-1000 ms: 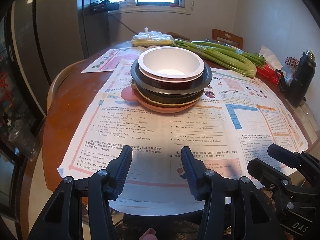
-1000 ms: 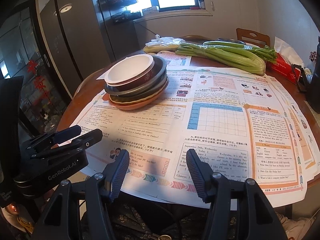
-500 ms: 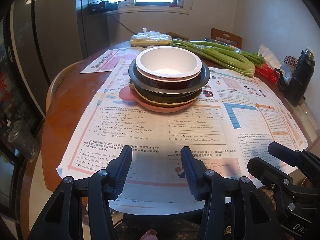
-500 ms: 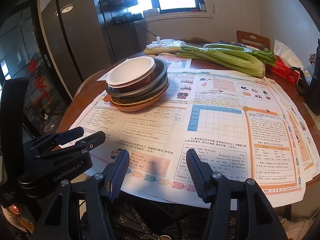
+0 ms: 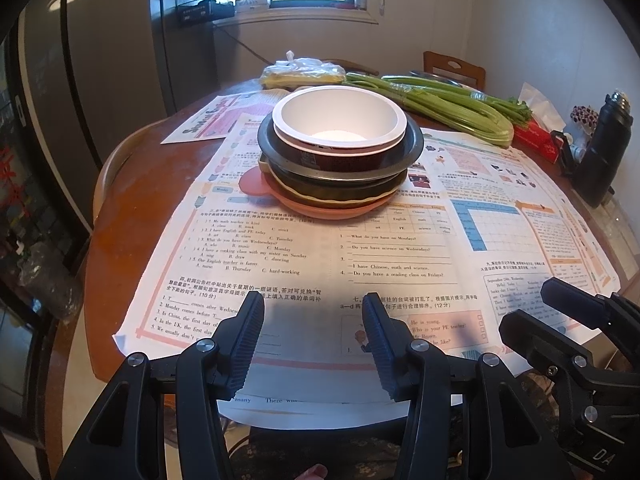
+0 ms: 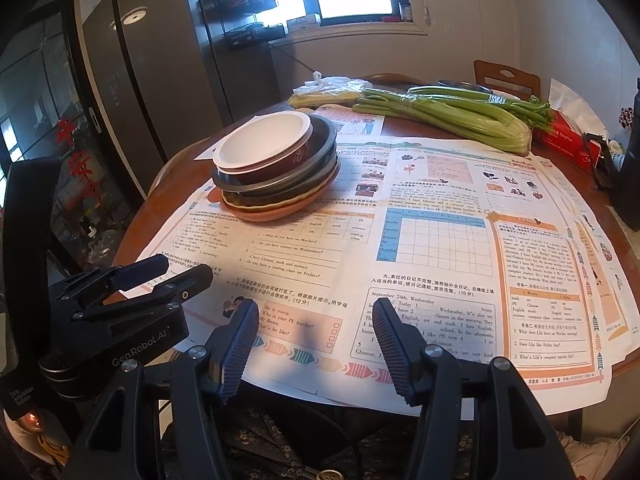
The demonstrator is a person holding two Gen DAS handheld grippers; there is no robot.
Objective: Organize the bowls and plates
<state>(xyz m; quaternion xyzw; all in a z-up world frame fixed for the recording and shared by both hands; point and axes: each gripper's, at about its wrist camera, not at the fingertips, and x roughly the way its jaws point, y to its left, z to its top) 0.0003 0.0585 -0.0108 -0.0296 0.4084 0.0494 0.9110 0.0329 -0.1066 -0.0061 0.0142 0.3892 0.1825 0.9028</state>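
A stack of dishes (image 5: pixel 340 160) (image 6: pixel 276 172) stands on paper sheets in the middle of the round wooden table (image 5: pixel 120 240). On top is a white-lined dark red bowl (image 5: pixel 340 124) (image 6: pixel 266 144), under it dark plates, and at the bottom an orange plate (image 5: pixel 320 210). My left gripper (image 5: pixel 312 304) hovers open over the table's near edge, well short of the stack, with nothing between its fingers. My right gripper (image 6: pixel 316 308) is open too, empty, to the right of the left one (image 6: pixel 160 276) and apart from the stack.
Printed worksheets (image 6: pixel 420 240) cover most of the table. Celery bundles (image 5: pixel 440 108) (image 6: pixel 460 116) and a plastic bag (image 5: pixel 304 70) lie at the back. A black flask (image 5: pixel 608 148) and a red tissue box (image 6: pixel 568 140) stand at the right. A chair back (image 6: pixel 506 78) rises behind.
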